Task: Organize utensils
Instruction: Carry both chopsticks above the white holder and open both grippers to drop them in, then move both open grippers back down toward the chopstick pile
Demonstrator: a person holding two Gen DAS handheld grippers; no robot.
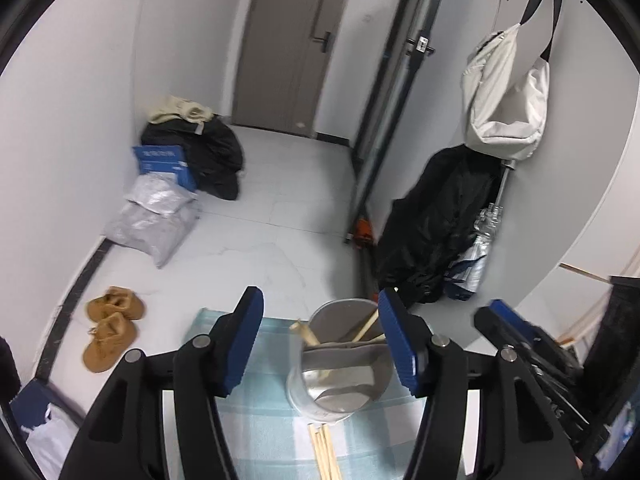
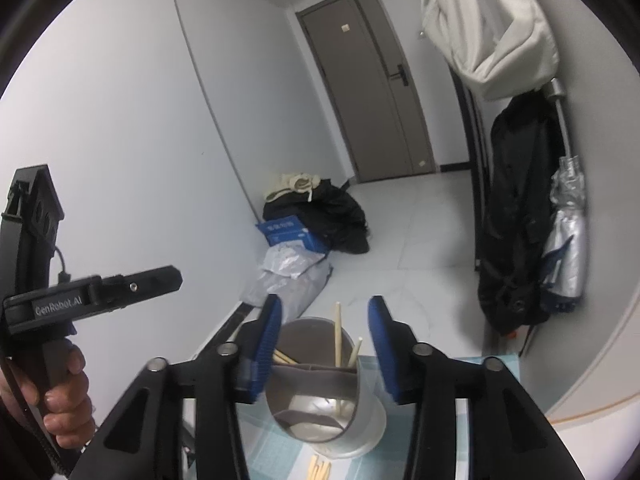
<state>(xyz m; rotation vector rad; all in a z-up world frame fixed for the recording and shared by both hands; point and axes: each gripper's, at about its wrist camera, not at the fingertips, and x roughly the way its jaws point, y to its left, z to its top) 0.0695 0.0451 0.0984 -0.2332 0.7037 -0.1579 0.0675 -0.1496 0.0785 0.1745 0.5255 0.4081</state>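
A round metal utensil holder with inner dividers stands on a light blue checked cloth. Several wooden chopsticks lean inside it. A few more chopsticks lie loose on the cloth in front of it. My left gripper is open, with the holder low between its fingers, closer to the right one, and nothing gripped. In the right wrist view my right gripper is also open, its blue pads on either side of the holder without pressing on it. Chopsticks stick up from the holder there.
A hand holds the left gripper's handle at the left edge. Beyond the table are tan shoes, grey bags, a blue box and a black clothes pile on the floor. A black jacket and a white bag hang at the right.
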